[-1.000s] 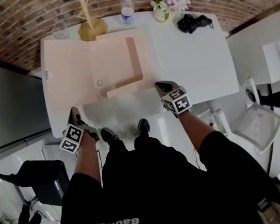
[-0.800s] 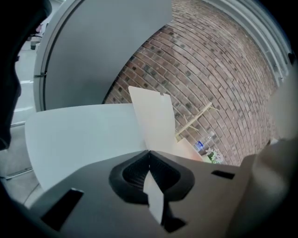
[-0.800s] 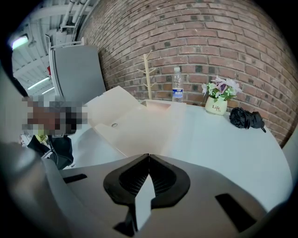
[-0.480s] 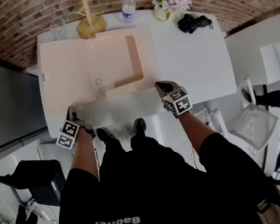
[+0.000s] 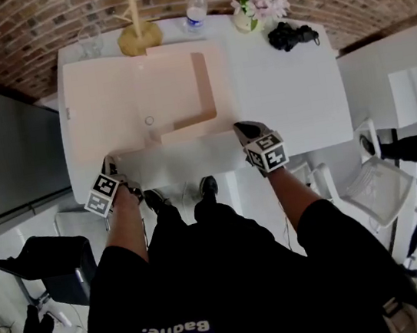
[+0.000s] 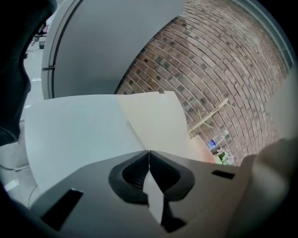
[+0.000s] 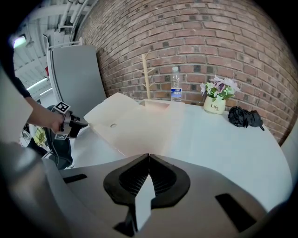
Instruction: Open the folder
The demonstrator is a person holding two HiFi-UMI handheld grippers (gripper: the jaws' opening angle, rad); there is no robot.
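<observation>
Already the folder [image 5: 143, 94] lies spread open on the worktop [image 5: 291, 95], just ahead of the left gripper [image 5: 108, 167] and right gripper [image 5: 246, 128]; both are closed on nothing, so the task looks done.

Black shirt [image 5: 212, 293]: pale print near the hem, reads "Badlie." in the head view. White flower pot [image 7: 214, 107]: word "Life" legible in the right gripper view, with a smaller line beneath too small to read; water bottle [image 7: 175, 90] label not legible. Cubes on left gripper [image 5: 108, 167] and right gripper [image 5: 245, 127]: black-and-white square code markers, no lettering.
</observation>
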